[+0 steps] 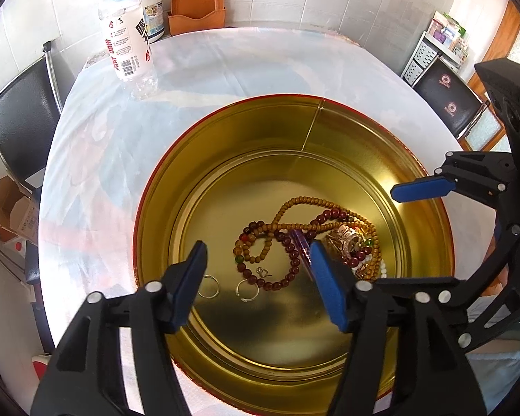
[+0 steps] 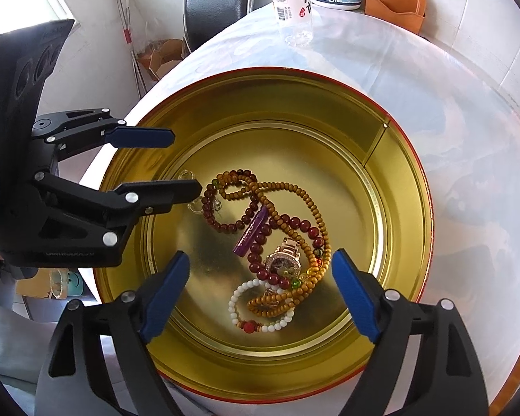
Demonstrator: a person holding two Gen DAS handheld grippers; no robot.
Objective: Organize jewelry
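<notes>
All the jewelry lies in the round gold tin (image 2: 409, 187): tangled bead necklaces (image 2: 277, 208), a watch (image 2: 282, 263), a white bracelet (image 2: 256, 308), two rings (image 1: 225, 286); seemingly the gathering is done; both the left gripper (image 1: 256, 284) and the right gripper (image 2: 260, 294) hover above it, spread, empty.

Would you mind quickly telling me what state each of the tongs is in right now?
Left tongs: open, holding nothing, poised over the gold tin.
Right tongs: open, holding nothing, above the jewelry pile.
</notes>
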